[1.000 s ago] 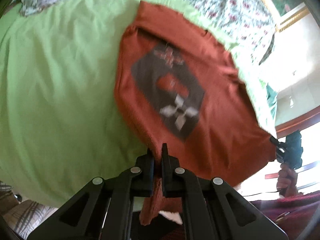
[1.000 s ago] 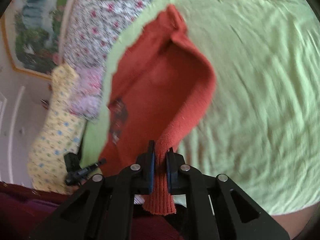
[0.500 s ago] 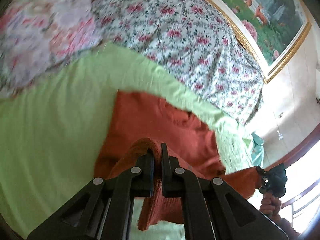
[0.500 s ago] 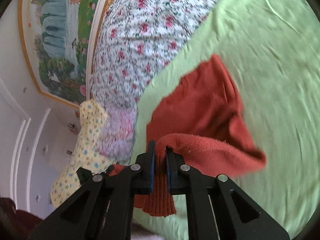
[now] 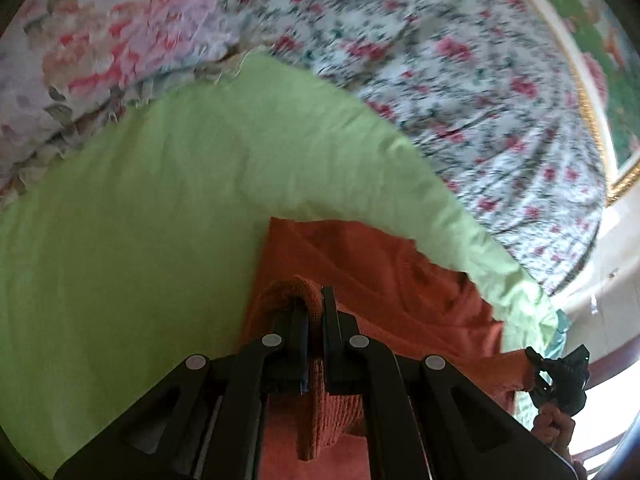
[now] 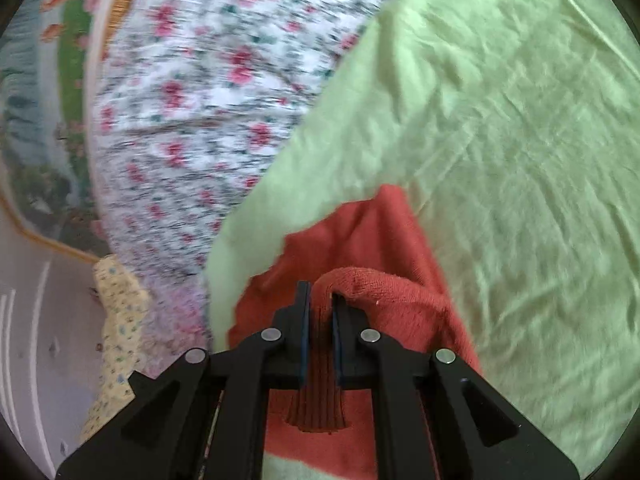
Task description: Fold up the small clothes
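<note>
A small rust-red knit top (image 5: 384, 280) lies on a light green sheet (image 5: 140, 240), doubled over on itself. My left gripper (image 5: 314, 300) is shut on its ribbed edge, which hangs down between the jaws. My right gripper (image 6: 320, 296) is shut on another ribbed edge of the same top (image 6: 376, 240). The right gripper also shows in the left wrist view (image 5: 560, 372), at the top's far right corner. The printed front is hidden.
A floral bedspread (image 5: 440, 60) lies beyond the green sheet (image 6: 500, 140). A pink floral cloth (image 5: 80, 60) sits at the far left. A yellow patterned garment (image 6: 116, 320) lies past the sheet's edge. A framed picture (image 6: 44, 80) hangs behind.
Both grippers have carried the held edges forward over the top, so it now lies doubled and the dark print is covered. The views have tilted up toward the bedspread.
</note>
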A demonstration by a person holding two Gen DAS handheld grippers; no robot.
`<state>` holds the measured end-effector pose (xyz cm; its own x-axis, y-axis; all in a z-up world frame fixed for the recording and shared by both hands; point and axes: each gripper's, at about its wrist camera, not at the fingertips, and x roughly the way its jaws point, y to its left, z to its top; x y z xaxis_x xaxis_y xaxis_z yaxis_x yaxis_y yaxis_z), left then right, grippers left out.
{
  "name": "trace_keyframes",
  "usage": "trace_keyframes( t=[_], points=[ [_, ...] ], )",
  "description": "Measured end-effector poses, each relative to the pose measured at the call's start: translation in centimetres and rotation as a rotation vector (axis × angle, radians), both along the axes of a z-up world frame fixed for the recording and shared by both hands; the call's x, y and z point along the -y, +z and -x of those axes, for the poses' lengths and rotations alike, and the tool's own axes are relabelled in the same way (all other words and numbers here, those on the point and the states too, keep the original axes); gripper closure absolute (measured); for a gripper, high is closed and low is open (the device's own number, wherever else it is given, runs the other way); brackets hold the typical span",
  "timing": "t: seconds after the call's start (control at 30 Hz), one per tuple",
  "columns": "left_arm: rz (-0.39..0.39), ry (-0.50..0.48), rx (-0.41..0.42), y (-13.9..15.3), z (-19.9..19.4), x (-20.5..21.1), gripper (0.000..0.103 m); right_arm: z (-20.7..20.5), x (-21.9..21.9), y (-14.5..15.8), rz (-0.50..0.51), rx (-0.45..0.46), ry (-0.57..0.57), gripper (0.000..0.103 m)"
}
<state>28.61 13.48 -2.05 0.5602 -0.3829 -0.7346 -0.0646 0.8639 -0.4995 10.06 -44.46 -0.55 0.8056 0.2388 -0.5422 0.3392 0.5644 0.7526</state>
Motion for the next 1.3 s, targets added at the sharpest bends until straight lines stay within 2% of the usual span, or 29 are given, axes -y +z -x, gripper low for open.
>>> trace_keyframes(
  t=[0.1,0.27,0.37,0.4,0.43,0.5,0.57,0.7,0.77,0.83,0.87,0.93,0.97,1.03,1.07,1.2,1.3],
  points=[
    [-0.007,0.016,-0.038,-1.9,-1.7,0.2,0.1,-1.6,1.1,-1.7,-0.001,-0.051,-0.015,0.093],
    [-0.014,0.007,-0.122,-4.2,-3.5,0.1,0.096,-3.0,3.0,-4.4,-0.092,-0.136,-0.052,0.086],
    [-0.019,-0.016,-0.101,-2.8,-2.5,0.1,0.092,-2.3,3.4,-3.7,-0.122,-0.112,-0.065,0.075],
    [-0.04,-0.029,-0.09,-2.1,-1.8,0.3,0.089,-1.9,3.4,-3.1,-0.106,-0.102,-0.069,0.065],
    [-0.064,-0.046,-0.074,-1.3,-1.1,0.8,0.087,-1.3,3.3,-2.3,-0.077,-0.091,-0.082,0.058],
    [-0.108,-0.1,-0.033,0.2,1.0,2.4,0.081,0.0,2.4,-0.3,0.005,-0.063,-0.108,0.057],
    [-0.116,-0.17,-0.011,1.2,2.7,4.3,0.076,0.5,0.6,1.2,0.081,-0.043,-0.074,0.057],
    [-0.066,-0.35,-0.015,1.1,4.9,9.2,0.073,-1.2,-5.4,2.7,0.239,-0.043,0.176,0.057],
    [-0.118,-0.423,-0.013,0.7,5.4,11.7,0.073,-2.7,-8.3,2.2,0.301,-0.08,0.3,0.057],
    [-0.211,-0.456,0.0,0.5,5.1,13.3,0.072,-3.7,-10.0,1.8,0.35,-0.109,0.357,0.057],
    [-0.261,-0.459,0.012,0.6,4.7,13.6,0.071,-4.2,-10.3,1.8,0.378,-0.124,0.365,0.057],
    [-0.321,-0.451,0.031,1.1,3.6,13.3,0.051,-4.9,-10.1,2.1,0.425,-0.14,0.35,0.056],
    [-0.35,-0.436,0.049,1.5,2.7,12.7,0.047,-5.2,-9.7,2.5,0.448,-0.145,0.337,0.053],
    [-0.377,-0.418,0.074,2.3,0.5,11.6,0.034,-6.1,-8.9,3.6,0.515,-0.154,0.327,0.041],
    [-0.397,-0.403,0.075,2.6,-0.9,10.8,0.031,-6.5,-8.5,4.2,0.555,-0.156,0.33,0.038],
    [-0.408,-0.388,0.045,2.1,-6.3,8.9,0.028,-9.1,-7.6,5.6,0.69,-0.172,0.372,0.03],
    [-0.413,-0.435,-0.006,0.5,-9.7,9.2,0.028,-10.8,-7.2,5.4,0.724,-0.198,0.432,0.03]
  ],
)
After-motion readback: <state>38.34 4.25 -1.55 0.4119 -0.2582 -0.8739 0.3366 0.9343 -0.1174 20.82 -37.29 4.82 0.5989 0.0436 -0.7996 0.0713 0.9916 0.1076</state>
